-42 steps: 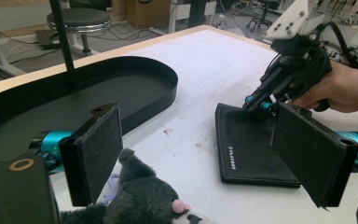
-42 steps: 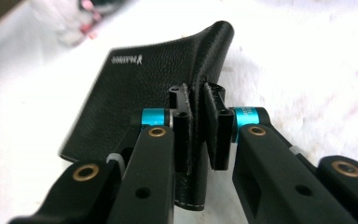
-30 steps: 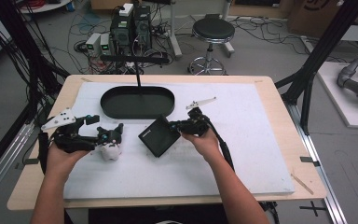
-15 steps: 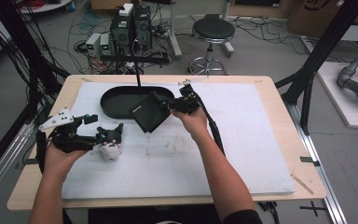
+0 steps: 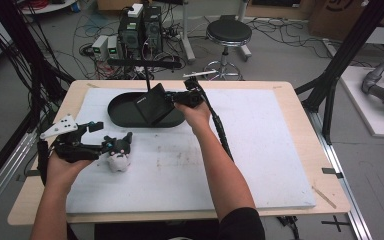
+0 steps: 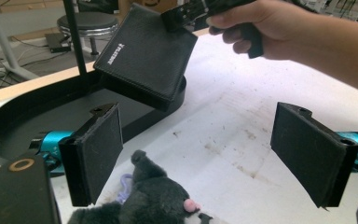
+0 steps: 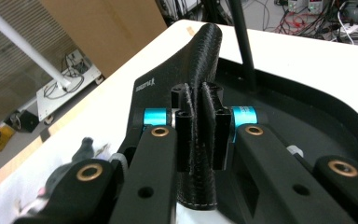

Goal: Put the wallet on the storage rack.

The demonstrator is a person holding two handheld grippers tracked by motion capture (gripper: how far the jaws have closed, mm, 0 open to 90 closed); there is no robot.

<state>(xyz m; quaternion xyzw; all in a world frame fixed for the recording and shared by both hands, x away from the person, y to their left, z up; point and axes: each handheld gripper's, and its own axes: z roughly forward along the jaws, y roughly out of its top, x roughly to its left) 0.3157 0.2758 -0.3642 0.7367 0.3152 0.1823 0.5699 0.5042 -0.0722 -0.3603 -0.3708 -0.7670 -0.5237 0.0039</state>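
Right gripper [image 5: 172, 98] clamps black wallet [image 5: 152, 103] over tray [image 5: 117, 111], white logo too small to read; left gripper [image 6: 205, 154] wide, toy [image 6: 154, 198] cropped below.

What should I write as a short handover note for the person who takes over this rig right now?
Right hand-held gripper: shut on the black wallet, held tilted in the air above the right end of the black oval tray.
Left hand-held gripper: open, jaws on either side of the small plush toy, not pressing it. The toy lies on the white mat, in front of the tray.
Done: wallet picked up and brought over the tray.
Left, probably: set the wallet into the tray and release it; then grasp the toy, likely for the tray too.
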